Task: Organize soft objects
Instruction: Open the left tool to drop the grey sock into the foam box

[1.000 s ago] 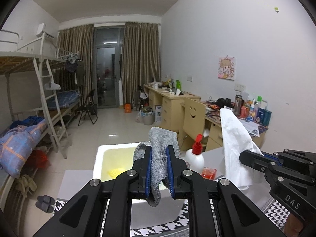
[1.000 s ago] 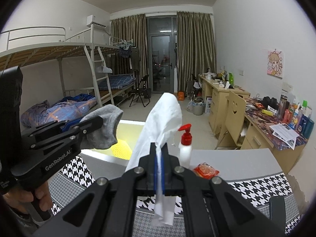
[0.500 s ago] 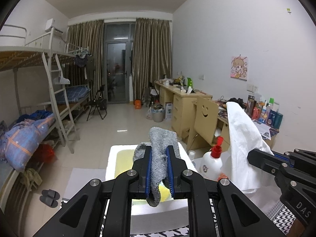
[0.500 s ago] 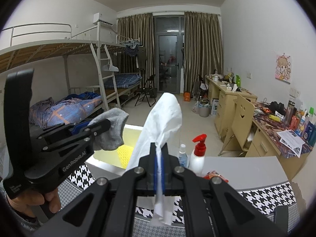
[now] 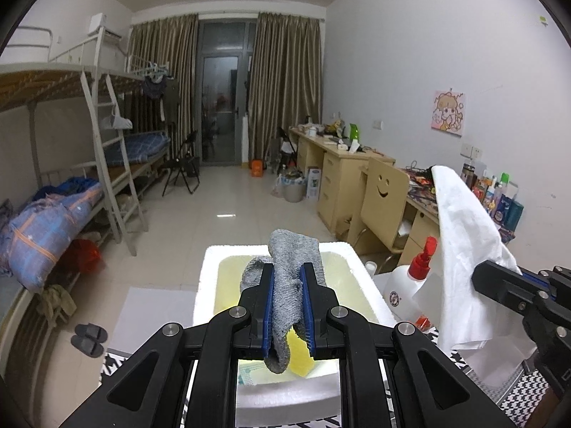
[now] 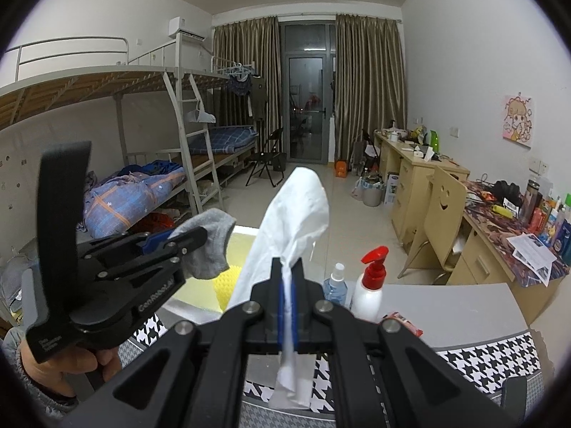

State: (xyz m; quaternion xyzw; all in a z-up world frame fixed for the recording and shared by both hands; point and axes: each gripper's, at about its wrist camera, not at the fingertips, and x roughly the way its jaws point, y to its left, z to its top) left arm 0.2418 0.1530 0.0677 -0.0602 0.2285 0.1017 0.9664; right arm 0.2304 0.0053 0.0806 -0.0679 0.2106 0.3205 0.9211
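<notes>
Left tool [image 5: 288, 306] clamps a grey sock [image 5: 291, 285], jaws nearly closed on it, held above a white foam box [image 5: 203, 285] with a yellow sponge [image 5: 299, 353] inside. Right tool [image 6: 287, 306] is fully pinched on a white cloth [image 6: 296, 221] that sticks up and droops below the jaws. Desk [image 6: 464, 306] has a grey top with a houndstooth mat [image 6: 492, 360]; on it a red-pump bottle [image 6: 369, 290], small spray bottle [image 6: 335, 287], red packet [image 6: 405, 322]. Dorm room: bunk beds [image 6: 150, 82] at left, wooden desks [image 6: 410, 164] and smiley chair [image 6: 442, 196] at right, curtains [image 6: 367, 89], tiled floor [image 5: 228, 221].
</notes>
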